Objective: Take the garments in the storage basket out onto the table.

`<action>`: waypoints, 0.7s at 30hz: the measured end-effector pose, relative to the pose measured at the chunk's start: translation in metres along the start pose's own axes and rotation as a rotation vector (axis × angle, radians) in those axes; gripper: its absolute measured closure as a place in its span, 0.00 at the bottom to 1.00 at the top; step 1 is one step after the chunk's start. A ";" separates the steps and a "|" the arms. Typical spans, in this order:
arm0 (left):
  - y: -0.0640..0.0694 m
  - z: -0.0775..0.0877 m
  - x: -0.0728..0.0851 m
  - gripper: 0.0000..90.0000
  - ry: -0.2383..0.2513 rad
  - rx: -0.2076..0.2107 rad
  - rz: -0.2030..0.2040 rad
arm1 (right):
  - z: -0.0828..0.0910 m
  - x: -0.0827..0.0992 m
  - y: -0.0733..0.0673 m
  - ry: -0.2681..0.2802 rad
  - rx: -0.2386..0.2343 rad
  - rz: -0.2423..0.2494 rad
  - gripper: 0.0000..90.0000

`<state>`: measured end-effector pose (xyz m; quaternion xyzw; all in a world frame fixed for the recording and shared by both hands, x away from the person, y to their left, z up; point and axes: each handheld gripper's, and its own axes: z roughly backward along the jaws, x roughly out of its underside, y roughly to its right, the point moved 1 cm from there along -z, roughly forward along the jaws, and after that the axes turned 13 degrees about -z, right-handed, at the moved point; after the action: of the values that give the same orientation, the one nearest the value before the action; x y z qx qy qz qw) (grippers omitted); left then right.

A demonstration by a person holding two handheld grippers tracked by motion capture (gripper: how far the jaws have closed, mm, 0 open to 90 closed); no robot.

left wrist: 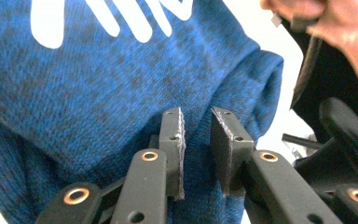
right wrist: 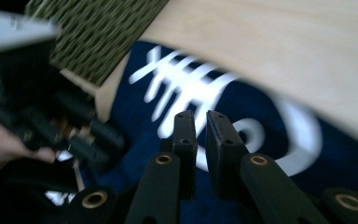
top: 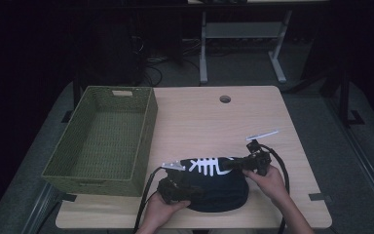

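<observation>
A folded dark blue knitted garment with a white fish-bone print (top: 219, 183) is lying at the near edge of the light wooden table (top: 199, 117), beside the green woven basket (top: 104, 139). The left gripper (left wrist: 196, 140) is hovering over its fabric, jaws a little apart, pinching nothing. The right gripper (right wrist: 200, 140) is hanging above the print, jaws nearly together, also pinching nothing.

A folded dark-blue garment (top: 219, 187) with a white fishbone print lies on the wooden table (top: 214, 117), both grippers at it, beside a green woven basket (top: 104, 139).
</observation>
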<state>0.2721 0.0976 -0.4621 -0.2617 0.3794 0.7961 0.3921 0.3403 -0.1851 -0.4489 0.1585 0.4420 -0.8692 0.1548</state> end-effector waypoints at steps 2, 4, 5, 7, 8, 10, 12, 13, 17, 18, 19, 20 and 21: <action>-0.001 0.006 -0.008 0.82 0.032 -0.001 -0.003 | -0.004 0.006 -0.003 -0.026 -0.009 0.009 0.90; -0.003 0.013 -0.019 0.82 0.068 -0.015 0.003 | -0.010 0.011 -0.004 -0.064 0.003 0.014 0.90; -0.004 0.014 -0.022 0.81 0.084 -0.019 0.004 | -0.011 0.014 -0.004 -0.067 0.008 0.014 0.90; -0.008 0.017 -0.031 0.80 0.110 -0.037 0.007 | -0.016 0.018 -0.003 -0.086 0.013 0.009 0.90; -0.010 0.018 -0.034 0.80 0.120 -0.050 0.009 | -0.019 0.020 -0.001 -0.094 0.019 0.009 0.90; -0.018 0.016 -0.039 0.79 0.135 -0.077 0.029 | -0.022 0.023 0.002 -0.092 0.016 -0.001 0.90; -0.028 0.013 -0.040 0.79 0.140 -0.111 0.049 | -0.022 0.025 0.004 -0.094 0.023 -0.004 0.91; -0.032 0.011 -0.040 0.78 0.136 -0.131 0.058 | -0.022 0.025 0.004 -0.098 0.024 -0.008 0.91; -0.043 0.002 -0.037 0.78 0.139 -0.159 0.101 | -0.022 0.028 0.008 -0.101 0.025 -0.012 0.92; -0.044 0.000 -0.037 0.78 0.129 -0.159 0.106 | -0.022 0.028 0.008 -0.101 0.026 -0.009 0.92; -0.046 -0.002 -0.036 0.78 0.122 -0.168 0.111 | -0.022 0.029 0.008 -0.102 0.028 -0.010 0.93; -0.048 -0.004 -0.035 0.78 0.115 -0.170 0.121 | -0.022 0.029 0.008 -0.102 0.032 -0.006 0.93; -0.050 -0.006 -0.033 0.78 0.105 -0.173 0.128 | -0.022 0.029 0.007 -0.102 0.037 -0.004 0.93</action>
<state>0.3323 0.0991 -0.4622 -0.3112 0.3454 0.8344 0.2959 0.3204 -0.1747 -0.4787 0.1160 0.4178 -0.8845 0.1724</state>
